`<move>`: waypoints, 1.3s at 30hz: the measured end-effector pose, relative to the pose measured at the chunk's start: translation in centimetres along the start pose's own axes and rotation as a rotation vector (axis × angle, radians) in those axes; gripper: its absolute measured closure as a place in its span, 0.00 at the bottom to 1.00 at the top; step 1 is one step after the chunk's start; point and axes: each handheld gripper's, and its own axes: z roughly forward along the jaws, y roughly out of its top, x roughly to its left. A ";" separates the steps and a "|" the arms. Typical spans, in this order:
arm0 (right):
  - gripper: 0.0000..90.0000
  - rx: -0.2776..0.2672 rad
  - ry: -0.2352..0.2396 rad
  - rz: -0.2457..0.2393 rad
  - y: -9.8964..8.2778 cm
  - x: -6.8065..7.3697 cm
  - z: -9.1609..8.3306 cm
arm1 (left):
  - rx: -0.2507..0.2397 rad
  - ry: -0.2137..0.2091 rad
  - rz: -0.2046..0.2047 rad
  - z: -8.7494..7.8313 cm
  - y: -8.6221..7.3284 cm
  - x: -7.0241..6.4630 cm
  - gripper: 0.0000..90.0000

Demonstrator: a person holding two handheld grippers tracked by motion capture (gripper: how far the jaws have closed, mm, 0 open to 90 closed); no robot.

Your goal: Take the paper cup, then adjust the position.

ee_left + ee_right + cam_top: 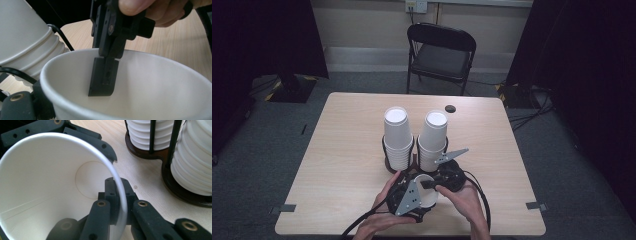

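Currently right gripper (117,202) pinches the white paper cup's (50,190) rim while left gripper (412,197) clamps its body, steadying handover near the wooden cup rack (175,187).

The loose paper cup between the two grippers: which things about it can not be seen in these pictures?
- Outer base of the paper cup: high view, hidden by both hands.
- Left gripper pads on the cup wall: left gripper view, cut off at the bottom edge.
- Cup's far rim: right gripper view, cut off at the left edge.
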 end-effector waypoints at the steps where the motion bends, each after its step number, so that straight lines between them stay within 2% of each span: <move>1: 0.93 -0.016 -0.003 0.001 -0.1 0.0 -0.1 | -0.008 0.009 -0.005 0.0 0.0 0.0 0.11; 4: 0.91 -0.032 0.001 0.007 -0.2 0.0 -0.1 | -0.007 0.009 -0.007 -0.1 0.0 0.1 0.11; 5: 0.90 -0.049 0.003 0.013 -0.4 -0.2 -0.1 | -0.011 0.018 -0.028 0.0 -0.1 0.1 0.11; 10: 0.87 -0.082 -0.009 0.017 -0.7 -0.2 -0.3 | -0.011 0.025 -0.055 -0.1 -0.4 0.4 0.11; 11: 0.87 -0.092 -0.006 0.015 -0.8 -0.2 -0.4 | -0.026 0.029 -0.083 0.0 -0.5 0.5 0.11; 13: 0.84 -0.105 -0.009 0.015 -0.9 -0.1 -0.5 | -0.019 0.033 -0.086 -0.1 -0.5 0.6 0.11; 17: 0.81 -0.145 -0.011 0.018 -1.2 0.0 -0.8 | -0.028 0.038 -0.122 -0.1 -0.8 1.1 0.11; 21: 0.77 -0.172 -0.015 0.027 -1.2 -0.1 -0.9 | -0.032 0.048 -0.132 -0.1 -0.9 1.1 0.11; 22: 0.76 -0.181 -0.014 0.032 -1.3 -0.2 -0.9 | -0.022 0.065 -0.127 -0.1 -1.0 1.2 0.11; 24: 0.72 -0.211 -0.013 0.041 -1.3 -0.3 -1.0 | -0.037 0.064 -0.162 -0.3 -1.2 1.5 0.11; 28: 0.70 -0.251 -0.019 0.039 -1.4 -0.2 -1.2 | -0.039 0.068 -0.193 -0.6 -1.6 1.8 0.11; 29: 0.66 -0.281 -0.032 0.032 -1.6 -0.1 -1.4 | -0.045 0.079 -0.221 -0.8 -1.8 1.9 0.11; 31: 0.63 -0.288 -0.049 0.018 -1.7 -0.1 -1.4 | -0.047 0.082 -0.235 -0.9 -2.0 2.0 0.11; 33: 0.59 -0.317 -0.059 -0.002 -1.9 0.2 -1.6 | -0.043 0.093 -0.246 -1.3 -2.2 2.3 0.11; 35: 0.52 -0.381 -0.094 -0.032 -2.2 0.5 -2.0 | -0.053 0.108 -0.267 -1.7 -2.5 2.6 0.11; 36: 0.52 -0.381 -0.094 -0.032 -2.2 0.5 -2.0 | -0.052 0.112 -0.274 -1.9 -2.6 2.8 0.11; 39: 0.47 -0.459 -0.133 -0.038 -2.8 0.2 -2.7 | -0.061 0.139 -0.289 -2.8 -2.8 3.4 0.11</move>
